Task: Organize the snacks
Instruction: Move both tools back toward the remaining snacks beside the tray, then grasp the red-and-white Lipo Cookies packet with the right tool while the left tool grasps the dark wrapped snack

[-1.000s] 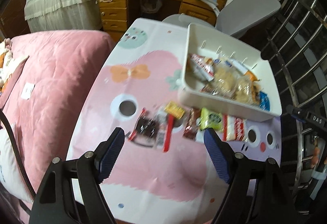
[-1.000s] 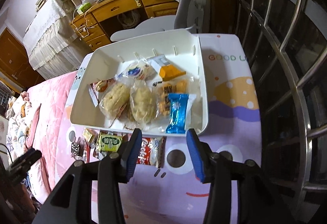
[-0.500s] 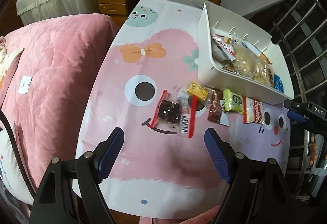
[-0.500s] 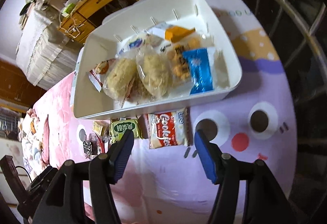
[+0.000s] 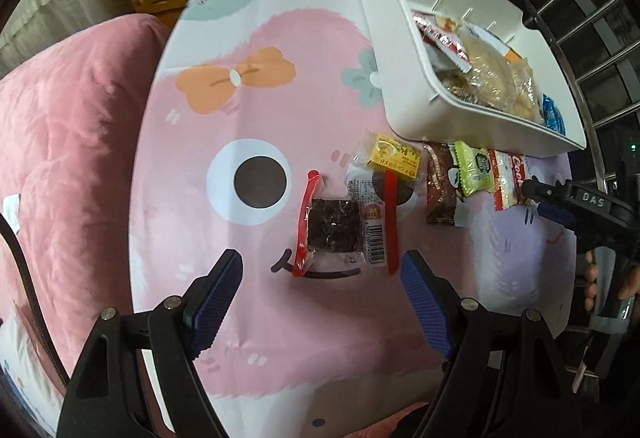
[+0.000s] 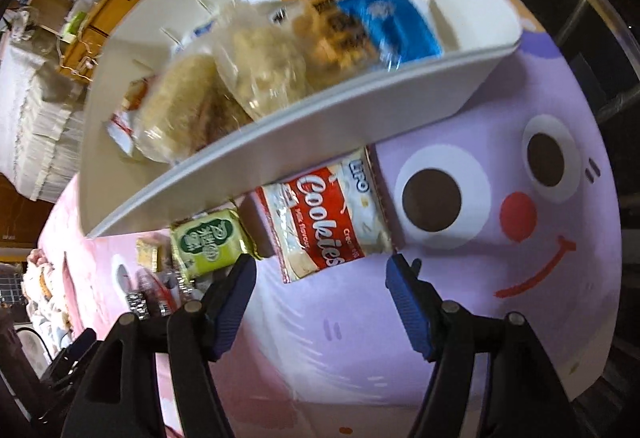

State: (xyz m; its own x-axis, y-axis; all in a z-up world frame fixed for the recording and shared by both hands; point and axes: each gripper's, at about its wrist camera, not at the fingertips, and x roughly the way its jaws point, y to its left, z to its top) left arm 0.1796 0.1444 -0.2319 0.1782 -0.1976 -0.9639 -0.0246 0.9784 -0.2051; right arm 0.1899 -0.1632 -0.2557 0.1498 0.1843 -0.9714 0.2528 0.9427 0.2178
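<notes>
While nothing is gripped, the left tool [image 5: 322,278] is held wide above a dark red-edged snack packet [image 5: 334,224] | right tool [image 6: 320,272], jaws opening, is poised over the Coolies packet [image 6: 328,214] | white bin [image 6: 280,130] of snacks overhangs it on the surface [image 5: 280,318].
</notes>
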